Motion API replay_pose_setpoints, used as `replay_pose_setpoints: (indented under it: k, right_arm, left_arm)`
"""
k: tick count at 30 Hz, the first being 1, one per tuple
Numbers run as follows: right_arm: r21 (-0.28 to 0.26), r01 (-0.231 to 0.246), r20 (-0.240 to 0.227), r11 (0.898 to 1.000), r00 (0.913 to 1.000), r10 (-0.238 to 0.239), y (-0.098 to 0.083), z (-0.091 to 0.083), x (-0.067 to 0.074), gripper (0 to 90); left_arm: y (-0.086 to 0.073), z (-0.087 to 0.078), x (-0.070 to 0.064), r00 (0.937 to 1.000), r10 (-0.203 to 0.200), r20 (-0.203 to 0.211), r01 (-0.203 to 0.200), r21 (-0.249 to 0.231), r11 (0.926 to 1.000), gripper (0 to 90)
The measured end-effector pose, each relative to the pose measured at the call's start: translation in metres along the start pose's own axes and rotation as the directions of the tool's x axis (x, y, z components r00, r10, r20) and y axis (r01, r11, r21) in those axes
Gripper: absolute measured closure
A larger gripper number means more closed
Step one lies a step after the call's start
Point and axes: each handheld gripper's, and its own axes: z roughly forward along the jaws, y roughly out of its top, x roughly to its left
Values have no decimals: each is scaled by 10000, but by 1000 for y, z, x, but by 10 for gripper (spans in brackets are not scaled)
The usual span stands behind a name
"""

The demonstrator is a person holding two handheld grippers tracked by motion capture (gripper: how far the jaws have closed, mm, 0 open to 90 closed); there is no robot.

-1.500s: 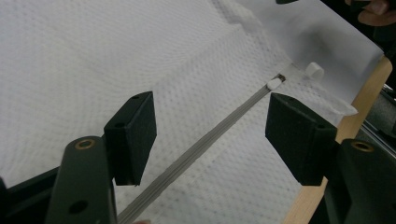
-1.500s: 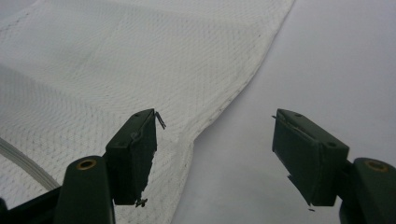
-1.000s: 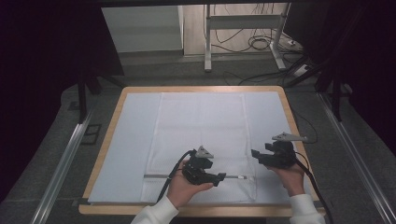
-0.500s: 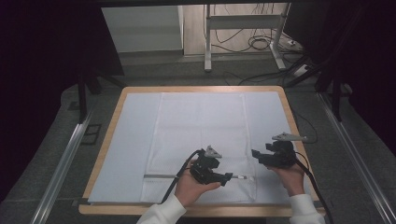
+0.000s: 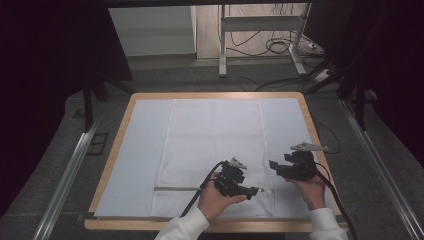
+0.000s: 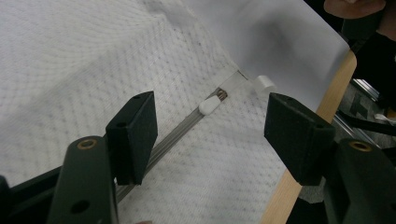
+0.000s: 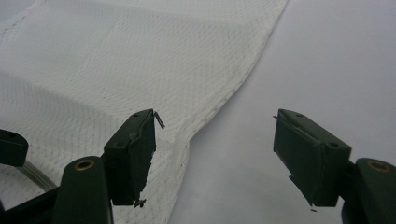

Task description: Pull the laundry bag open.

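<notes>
Shifted rightward along the zipper (image 6: 182, 133): left gripper (image 5: 252, 190), jaws narrowing yet spread, pinching nothing.
Right gripper (image 5: 274, 165) jaws spread over mesh bag (image 7: 140, 60) edge.

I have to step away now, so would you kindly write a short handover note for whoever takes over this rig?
Left gripper: jaws open, nothing between the pads, aimed along the zipper at its white pull tab; they have just been closing a little.
Right gripper: open, empty, hovering over the right edge of the white mesh bag.
The bag lies flat on the pale sheet on the table.
Done: zipper nearly at its right end.
Left: grip the tab, probably finish the zip.
</notes>
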Motion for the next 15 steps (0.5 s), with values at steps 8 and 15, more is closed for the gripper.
replay_pose_setpoints:
  k: [8, 15]
  right_arm:
    - [16, -16, 265, 10000, 9996, 16, 0, -1, -1, 290]
    - [28, 4, 310, 10000, 9995, -5, 0, 0, -1, 289]
  left_arm:
    - [4, 11, -2, 9999, -123, -50, 125, 265, 9996, 406]
    - [5, 15, -2, 9996, -257, 132, 252, 379, 9990, 389]
